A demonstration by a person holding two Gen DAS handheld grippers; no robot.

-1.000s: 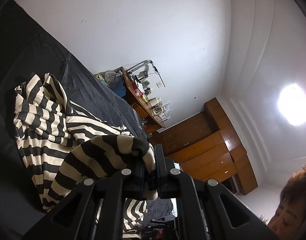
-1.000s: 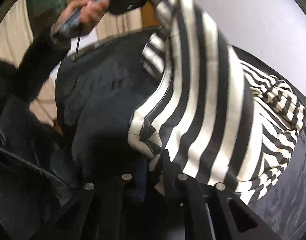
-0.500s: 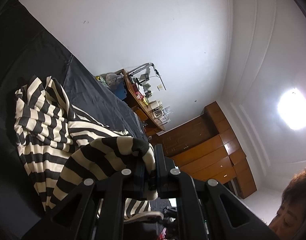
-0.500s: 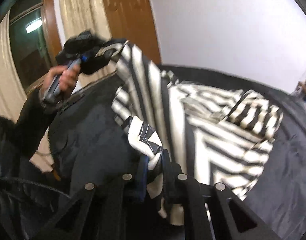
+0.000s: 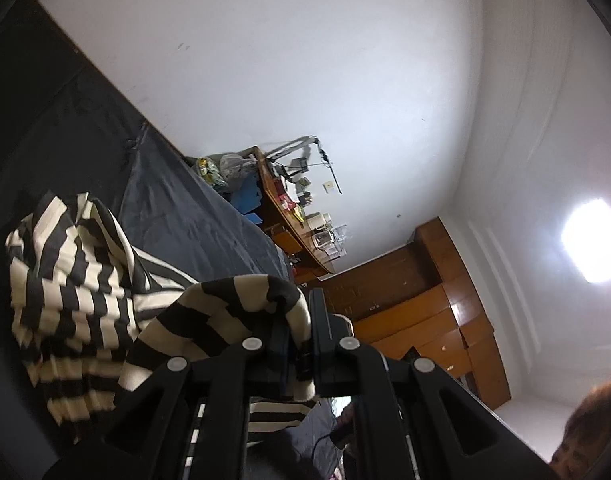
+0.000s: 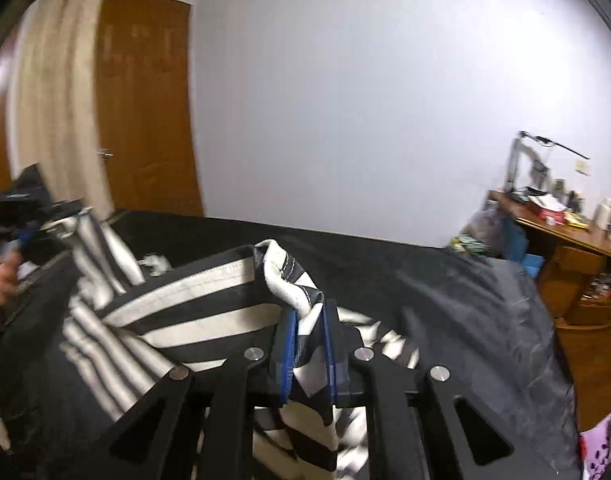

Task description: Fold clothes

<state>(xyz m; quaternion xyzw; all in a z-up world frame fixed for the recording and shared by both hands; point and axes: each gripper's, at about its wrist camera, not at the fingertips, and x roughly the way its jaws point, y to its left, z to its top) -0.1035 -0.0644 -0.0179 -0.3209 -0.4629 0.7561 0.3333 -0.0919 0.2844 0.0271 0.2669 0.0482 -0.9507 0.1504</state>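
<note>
Slippage is my worry: each hand-held gripper, left [image 5: 301,340] and right [image 6: 309,344], is clamped on just a bunched edge of the striped garment [image 6: 209,304], which is strung between them above the dark bed [image 6: 445,280], far end still heaped there. Tug unevenly and a corner pops free, or it folds crooked.

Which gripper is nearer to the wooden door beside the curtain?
Left. In the right wrist view, the left gripper sits at the far side of the bed, close below the wooden door. The right gripper holds the striped garment farther away, across the dark bedspread.
</note>
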